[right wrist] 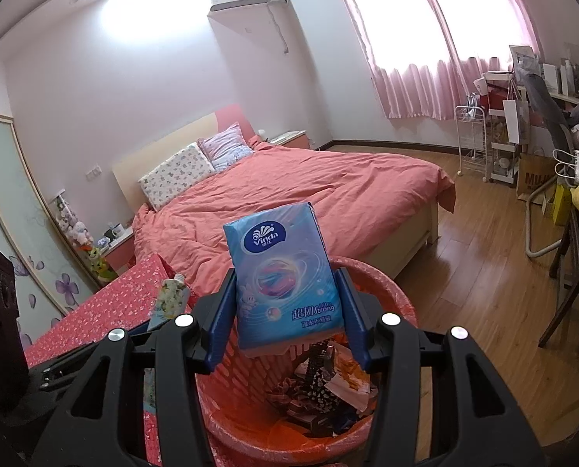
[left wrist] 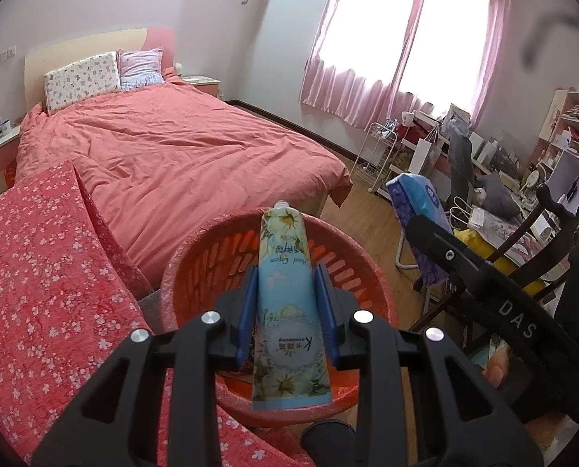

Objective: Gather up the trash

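My left gripper is shut on a flowered blue hand cream tube, held lengthwise over the orange trash basket. Its cap end points away from me. My right gripper is shut on a blue Vinda tissue pack, held above the same orange basket. The basket has a clear liner and holds crumpled wrappers and paper. In the right wrist view the tube shows at the left. In the left wrist view the tissue pack shows at the right.
A bed with a coral duvet lies beyond the basket. A red floral cushion sits against the basket's left. A cluttered desk, dark chair and wire rack stand to the right on the wooden floor.
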A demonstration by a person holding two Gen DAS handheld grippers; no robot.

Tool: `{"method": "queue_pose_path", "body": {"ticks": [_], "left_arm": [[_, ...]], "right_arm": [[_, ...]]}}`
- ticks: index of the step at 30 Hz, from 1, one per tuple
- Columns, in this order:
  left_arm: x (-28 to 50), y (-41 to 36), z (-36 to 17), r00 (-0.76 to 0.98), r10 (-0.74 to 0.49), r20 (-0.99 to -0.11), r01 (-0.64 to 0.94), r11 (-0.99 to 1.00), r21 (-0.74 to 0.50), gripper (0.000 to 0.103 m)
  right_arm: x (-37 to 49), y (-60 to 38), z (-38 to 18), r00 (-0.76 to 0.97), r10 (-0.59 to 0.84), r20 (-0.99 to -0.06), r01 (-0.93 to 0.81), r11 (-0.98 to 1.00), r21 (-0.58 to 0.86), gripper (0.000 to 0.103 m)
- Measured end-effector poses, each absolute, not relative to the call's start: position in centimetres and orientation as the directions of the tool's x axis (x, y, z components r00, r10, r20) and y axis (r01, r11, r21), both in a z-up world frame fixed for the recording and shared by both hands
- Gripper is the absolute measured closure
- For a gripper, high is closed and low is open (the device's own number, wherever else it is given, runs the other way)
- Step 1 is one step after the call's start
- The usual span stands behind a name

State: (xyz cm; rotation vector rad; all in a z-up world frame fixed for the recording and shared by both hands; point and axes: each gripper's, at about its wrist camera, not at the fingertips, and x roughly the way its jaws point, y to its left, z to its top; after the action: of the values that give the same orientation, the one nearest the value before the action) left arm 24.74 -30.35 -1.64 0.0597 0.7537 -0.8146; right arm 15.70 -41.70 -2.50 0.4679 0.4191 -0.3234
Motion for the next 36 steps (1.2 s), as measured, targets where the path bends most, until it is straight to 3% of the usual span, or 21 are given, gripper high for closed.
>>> {"method": "queue_pose_path", "body": {"ticks": [6, 10, 19, 36], "left_arm": [[25.4, -30.6, -2.5, 0.445, -0.621, -0.646, 0.671, 0.709, -0.219, 0.073], [26.0, -30.2, -2.9, 0.457, -0.602, -0.655, 0.651, 0.728, -0.215, 0.059], [27.4, -28.1, -3.5, 0.503, -0.541, -0.674, 0.587, 0.786, -0.193, 0.054], [28.3, -23.9, -2.2, 0.629, -0.424, -0.652, 0.484, 0.869, -0.1, 0.041]], "right_arm": [[16.3, -42.5, -3.1, 0.859, -0.178, -0.48, 0.387, 0.84, 0.38, 0.048], [16.7, -42.8, -3.5, 0.853, -0.16, -0.498, 0.388, 0.831, 0.398, 0.047], [16.7, -42.0, -3.2, 0.839, -0.183, -0.512, 0.402, 0.843, 0.357, 0.047], [17.3, -39.6, -2.9, 0.841, -0.197, -0.504, 0.384, 0.873, 0.3, 0.034]]}}
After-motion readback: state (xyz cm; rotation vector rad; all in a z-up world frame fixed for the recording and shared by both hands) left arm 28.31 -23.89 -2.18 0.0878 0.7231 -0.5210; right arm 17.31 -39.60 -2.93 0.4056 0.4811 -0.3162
